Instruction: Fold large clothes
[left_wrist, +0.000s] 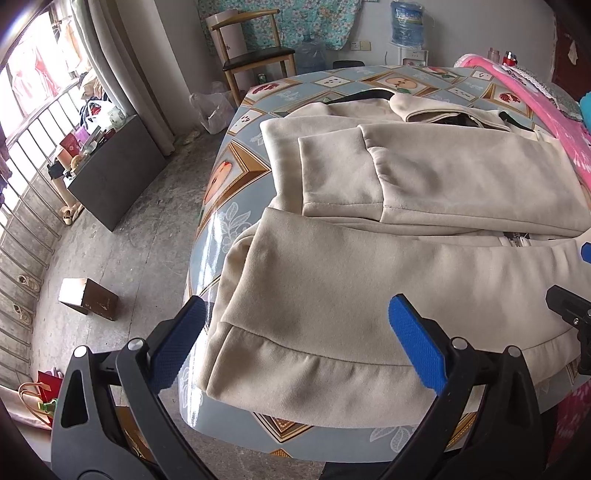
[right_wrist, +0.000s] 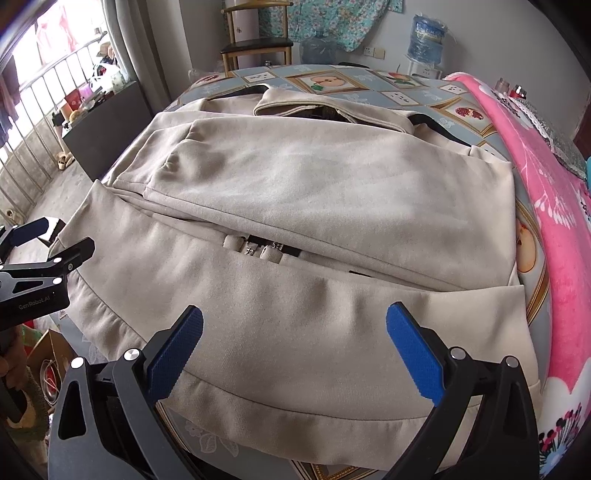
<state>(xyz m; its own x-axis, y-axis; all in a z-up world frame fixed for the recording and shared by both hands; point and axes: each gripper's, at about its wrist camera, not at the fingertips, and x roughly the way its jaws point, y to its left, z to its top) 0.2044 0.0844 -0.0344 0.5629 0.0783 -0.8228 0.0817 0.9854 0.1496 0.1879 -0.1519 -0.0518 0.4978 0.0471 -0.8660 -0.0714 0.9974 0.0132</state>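
Observation:
A large beige zip jacket (left_wrist: 369, 258) lies flat on the table, collar at the far end, hem at the near edge. Both sleeves are folded across the chest. It also fills the right wrist view (right_wrist: 295, 221), where the zipper (right_wrist: 258, 251) shows in a gap at the middle. My left gripper (left_wrist: 295, 339) is open and empty, just above the hem's left corner. My right gripper (right_wrist: 295, 347) is open and empty, above the hem further right. The left gripper also shows at the left of the right wrist view (right_wrist: 40, 240).
The table (left_wrist: 236, 170) has a blue fruit-patterned cover. A pink blanket (right_wrist: 546, 221) lies along its right side. A wooden chair (left_wrist: 255, 55) and water bottles (left_wrist: 406, 26) stand beyond the far end. A dark cabinet (left_wrist: 118, 173) and a small box (left_wrist: 88, 299) sit on the floor at left.

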